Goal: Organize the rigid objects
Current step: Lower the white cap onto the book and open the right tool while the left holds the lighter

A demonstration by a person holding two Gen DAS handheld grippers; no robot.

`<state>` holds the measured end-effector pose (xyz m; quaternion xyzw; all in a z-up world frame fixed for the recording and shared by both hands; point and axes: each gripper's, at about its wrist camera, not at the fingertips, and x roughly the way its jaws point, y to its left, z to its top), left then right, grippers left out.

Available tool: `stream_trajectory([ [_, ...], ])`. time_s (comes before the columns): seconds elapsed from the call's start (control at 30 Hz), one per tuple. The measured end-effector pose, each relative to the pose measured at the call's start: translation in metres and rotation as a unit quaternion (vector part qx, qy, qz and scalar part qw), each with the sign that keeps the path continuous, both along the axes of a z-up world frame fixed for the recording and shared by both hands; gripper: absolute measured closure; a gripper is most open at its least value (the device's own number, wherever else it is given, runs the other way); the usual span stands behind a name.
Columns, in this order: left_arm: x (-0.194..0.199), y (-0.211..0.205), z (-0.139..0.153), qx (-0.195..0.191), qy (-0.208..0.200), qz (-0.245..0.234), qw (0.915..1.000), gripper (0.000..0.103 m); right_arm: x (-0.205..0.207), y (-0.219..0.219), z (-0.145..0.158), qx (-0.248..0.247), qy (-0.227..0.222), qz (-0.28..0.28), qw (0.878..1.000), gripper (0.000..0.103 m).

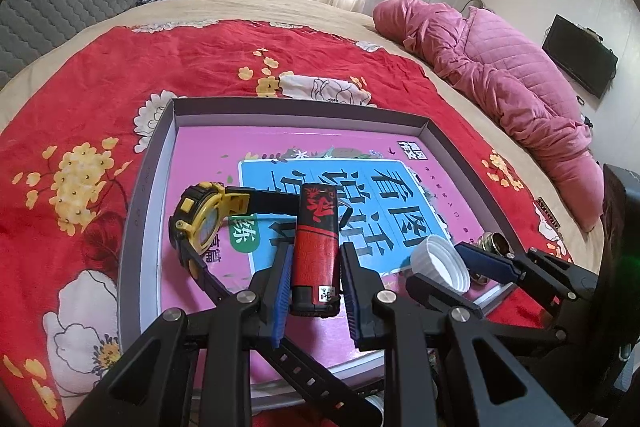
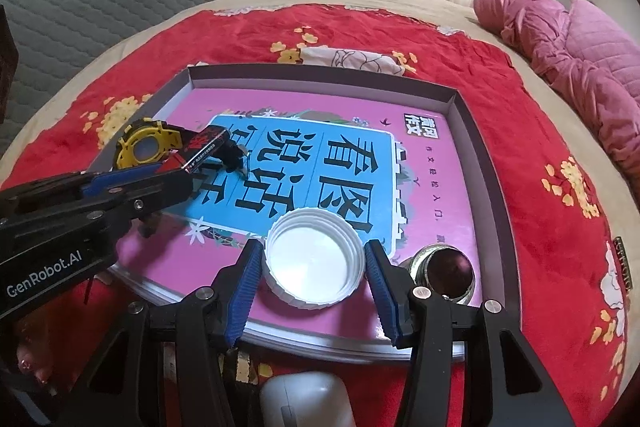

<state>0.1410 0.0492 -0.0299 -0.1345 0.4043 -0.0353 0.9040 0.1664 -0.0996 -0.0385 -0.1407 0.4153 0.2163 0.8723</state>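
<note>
Between the left gripper [image 1: 314,291] jaws, clamped, a lighter [image 1: 315,247]; right's clasp a cap [image 2: 314,259].

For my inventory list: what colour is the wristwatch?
Yellow and black wristwatch; the left wrist view shows it best.

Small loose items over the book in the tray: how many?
4: yellow watch far left, red lighter in left jaws, white cap between right jaws, metal jar right. Others may be hidden.

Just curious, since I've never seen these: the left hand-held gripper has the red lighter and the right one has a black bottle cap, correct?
Nearly. The cap between the right hand-held gripper's fingers is white, not black, as the right wrist view shows. The left hand-held gripper does have the red lighter.
</note>
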Motion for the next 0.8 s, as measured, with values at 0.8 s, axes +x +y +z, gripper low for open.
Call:
stream_trajectory([
  [0.8,0.004,-0.009,0.002,0.019,0.085,-0.045,0.9952,0.079,-0.029,-0.027,0.032,0.021,-0.037,-0.017,0.999,0.041],
])
